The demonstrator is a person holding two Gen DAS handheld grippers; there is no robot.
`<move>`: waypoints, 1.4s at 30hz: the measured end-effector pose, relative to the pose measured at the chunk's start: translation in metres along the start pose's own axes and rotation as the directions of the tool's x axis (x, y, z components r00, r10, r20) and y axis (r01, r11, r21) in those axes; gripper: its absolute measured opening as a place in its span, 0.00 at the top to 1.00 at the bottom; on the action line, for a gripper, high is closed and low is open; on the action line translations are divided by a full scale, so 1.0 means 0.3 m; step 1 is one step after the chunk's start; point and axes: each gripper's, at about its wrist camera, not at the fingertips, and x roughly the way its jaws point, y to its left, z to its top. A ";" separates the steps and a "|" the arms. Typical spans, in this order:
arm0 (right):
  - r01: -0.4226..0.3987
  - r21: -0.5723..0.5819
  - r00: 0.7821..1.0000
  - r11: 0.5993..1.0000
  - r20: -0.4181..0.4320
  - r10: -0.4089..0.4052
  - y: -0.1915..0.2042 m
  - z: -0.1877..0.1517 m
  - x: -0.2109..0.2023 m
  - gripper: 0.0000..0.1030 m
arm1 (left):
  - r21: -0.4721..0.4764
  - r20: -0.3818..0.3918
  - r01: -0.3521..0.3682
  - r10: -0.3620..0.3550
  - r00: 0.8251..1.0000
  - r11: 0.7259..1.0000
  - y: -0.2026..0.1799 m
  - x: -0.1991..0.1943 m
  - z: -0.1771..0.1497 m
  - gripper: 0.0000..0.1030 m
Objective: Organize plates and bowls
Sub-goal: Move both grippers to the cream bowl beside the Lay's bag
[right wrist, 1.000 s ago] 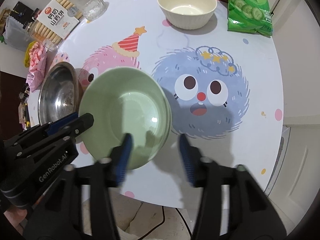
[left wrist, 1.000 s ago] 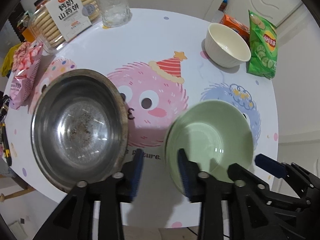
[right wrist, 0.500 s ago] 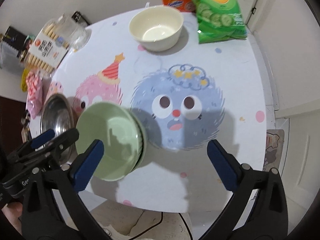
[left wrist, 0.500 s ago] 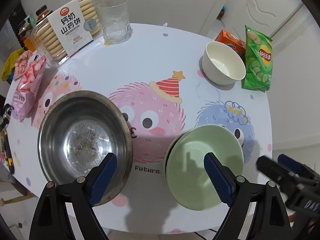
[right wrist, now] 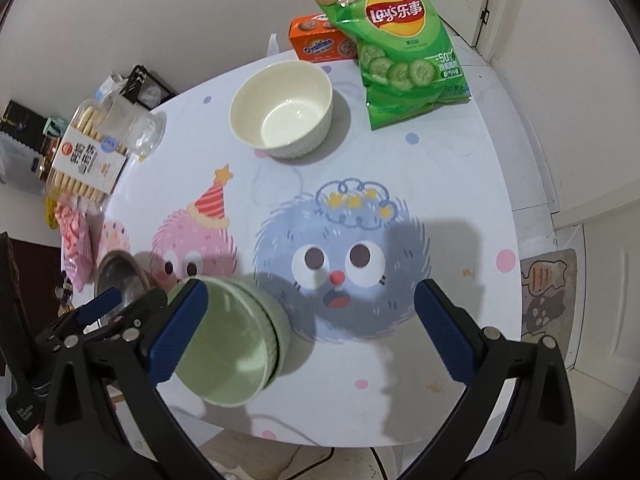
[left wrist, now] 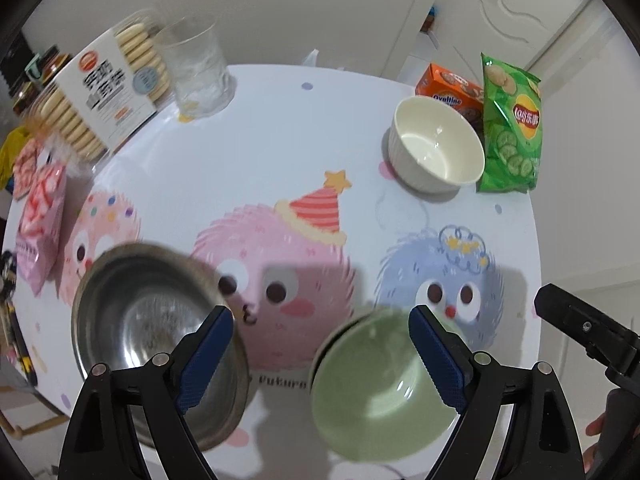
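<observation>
Round table (right wrist: 460, 208) with a cartoon print, snacks along its far side — green bowl (right wrist: 228, 344) and steel bowl (left wrist: 156, 344) sit free at the near edge, white bowl (right wrist: 282, 108) well apart by the chip bag (right wrist: 400, 40). Left gripper (left wrist: 320, 356) and right gripper (right wrist: 310, 332) both hang above with jaws just spread wide, holding nothing. Risk, as judged: the green bowl lies close to the rim — a careless finger on the next reach could nudge it off.

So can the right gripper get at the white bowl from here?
Probably yes. The right gripper is open with nothing between its jaws, and the bare table lies between it and the white bowl. The chip bag sits beside the bowl, apart from it.
</observation>
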 end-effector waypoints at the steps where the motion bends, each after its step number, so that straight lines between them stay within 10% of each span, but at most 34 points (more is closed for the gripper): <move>1: -0.006 0.016 1.000 1.000 0.001 0.006 -0.004 0.017 0.004 0.00 | 0.004 0.000 0.004 -0.004 1.000 1.000 -0.005 0.004 0.019 0.11; 33: -0.070 0.289 0.993 0.955 -0.070 0.094 -0.064 0.420 0.313 0.01 | 0.109 -0.146 0.010 0.006 0.989 0.994 -0.178 0.356 0.490 0.13; 42: -0.062 0.310 0.990 0.949 -0.102 0.098 -0.058 0.437 0.366 0.27 | 0.123 -0.181 0.044 -0.022 0.983 0.991 -0.191 0.400 0.502 0.57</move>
